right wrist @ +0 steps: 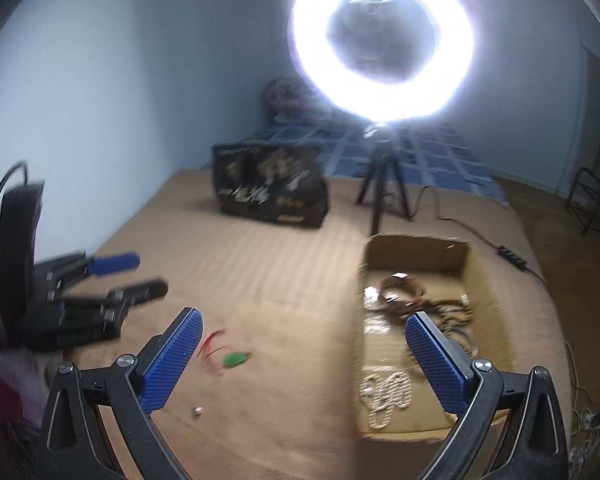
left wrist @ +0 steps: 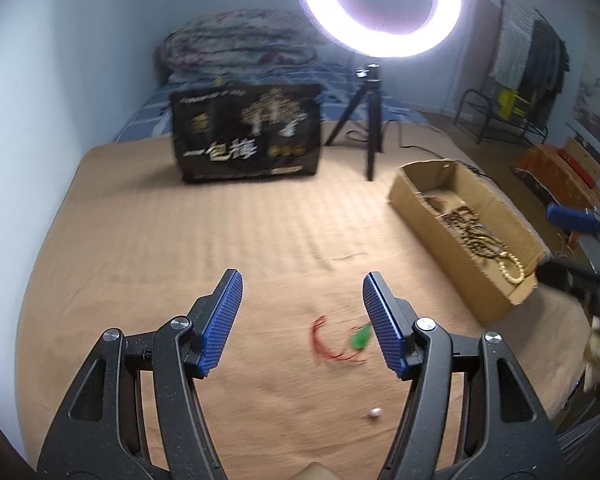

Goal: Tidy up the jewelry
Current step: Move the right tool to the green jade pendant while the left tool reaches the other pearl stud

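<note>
A green pendant on a red cord (left wrist: 339, 340) lies on the tan cloth, just inside the right finger of my open, empty left gripper (left wrist: 301, 286). It also shows in the right wrist view (right wrist: 230, 356). A small pale bead (left wrist: 375, 413) lies nearer me, and shows too in the right wrist view (right wrist: 198, 410). A cardboard box (left wrist: 431, 216) at the right holds bead strings, among them a cream bead bracelet (left wrist: 511, 270). My right gripper (right wrist: 303, 324) is open and empty above the box's near left corner (right wrist: 361, 320). The left gripper (right wrist: 112, 276) shows at the left.
A dark printed box (left wrist: 246, 132) stands at the back of the cloth. A ring light (left wrist: 379, 8) on a black tripod (left wrist: 367, 120) stands behind the cardboard box, with a cable (right wrist: 475, 236) trailing right. Folded quilts (left wrist: 236, 44) lie on the bed behind.
</note>
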Motion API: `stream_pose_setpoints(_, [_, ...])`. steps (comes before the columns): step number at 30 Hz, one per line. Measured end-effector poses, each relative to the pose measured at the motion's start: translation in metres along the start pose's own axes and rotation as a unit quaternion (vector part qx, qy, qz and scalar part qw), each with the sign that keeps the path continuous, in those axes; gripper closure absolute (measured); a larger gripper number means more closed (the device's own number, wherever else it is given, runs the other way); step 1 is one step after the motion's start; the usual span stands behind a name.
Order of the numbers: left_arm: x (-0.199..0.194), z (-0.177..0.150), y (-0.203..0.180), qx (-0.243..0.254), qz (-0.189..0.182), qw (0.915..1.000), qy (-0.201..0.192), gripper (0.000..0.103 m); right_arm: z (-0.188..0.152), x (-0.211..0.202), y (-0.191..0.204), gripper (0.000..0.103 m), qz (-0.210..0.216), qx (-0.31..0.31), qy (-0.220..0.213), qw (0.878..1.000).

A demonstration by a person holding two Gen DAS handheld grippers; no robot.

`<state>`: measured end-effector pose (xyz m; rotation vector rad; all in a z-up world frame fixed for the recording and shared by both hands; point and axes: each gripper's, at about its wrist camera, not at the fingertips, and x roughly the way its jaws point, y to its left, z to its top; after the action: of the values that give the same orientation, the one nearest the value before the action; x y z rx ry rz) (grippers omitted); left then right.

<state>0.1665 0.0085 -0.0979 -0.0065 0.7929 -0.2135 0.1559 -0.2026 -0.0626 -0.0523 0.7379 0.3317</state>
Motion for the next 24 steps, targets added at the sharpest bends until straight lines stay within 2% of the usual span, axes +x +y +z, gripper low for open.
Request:
stream_pose_setpoints(5, [0.002, -0.011, 0.018, -0.01, 0.0, 0.9998, 0.016, 0.038, -0.018, 0.024, 0.033, 0.001, 0.019, -0.042, 0.038, 0.998])
stream_pose_setpoints(8, [0.0, -0.019, 0.022, -0.009, -0.004, 0.9997, 0.021, 0.039, -0.027, 0.043, 0.046, 0.007, 0.028, -0.06, 0.064, 0.996])
stream_pose_setpoints(15, [-0.009, -0.045, 0.025, 0.005, -0.021, 0.9992, 0.035, 0.039, -0.044, 0.084, 0.054, 0.016, 0.056, -0.05, 0.11, 0.991])
stream_pose_setpoints(20, [-0.002, -0.066, 0.021, 0.009, -0.04, 0.9969, 0.067, 0.052, -0.054, 0.106, 0.057, 0.021, 0.065, -0.053, 0.129, 0.988])
stream_pose_setpoints(24, [0.003, -0.085, 0.009, 0.025, -0.059, 0.9937, 0.092, 0.057, -0.061, 0.123, 0.062, 0.029, 0.073, -0.056, 0.143, 0.985])
